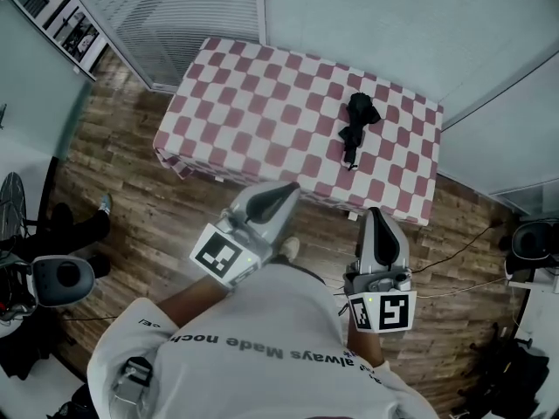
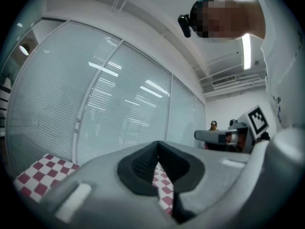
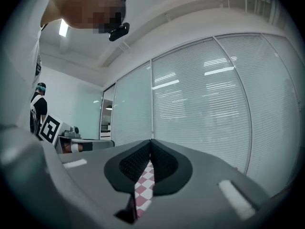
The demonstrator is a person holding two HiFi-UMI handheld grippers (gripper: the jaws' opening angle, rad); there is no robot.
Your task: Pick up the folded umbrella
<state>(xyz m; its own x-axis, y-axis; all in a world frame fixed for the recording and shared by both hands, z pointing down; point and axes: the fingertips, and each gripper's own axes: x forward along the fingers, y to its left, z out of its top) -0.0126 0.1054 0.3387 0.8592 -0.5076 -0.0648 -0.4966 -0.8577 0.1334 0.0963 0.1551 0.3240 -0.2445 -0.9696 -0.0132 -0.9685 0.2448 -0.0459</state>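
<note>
A black folded umbrella (image 1: 355,125) lies on the right half of a table with a red and white checked cloth (image 1: 262,103) in the head view. My left gripper (image 1: 288,188) is held level in front of the table's near edge, jaws shut and empty. My right gripper (image 1: 376,212) hangs near the table's front right corner, also shut with nothing in it. Both stay short of the umbrella. In the left gripper view my left gripper (image 2: 158,144) shows closed tips over the checked cloth (image 2: 40,173). The right gripper (image 3: 151,142) looks the same in its own view. The umbrella is hidden in both gripper views.
Frosted glass walls with blinds (image 1: 376,16) stand behind and right of the table. Wooden floor (image 1: 140,199) surrounds it. A seated person's legs and a wheeled device (image 1: 61,278) are at the left. Cables (image 1: 463,251) trail on the floor at the right.
</note>
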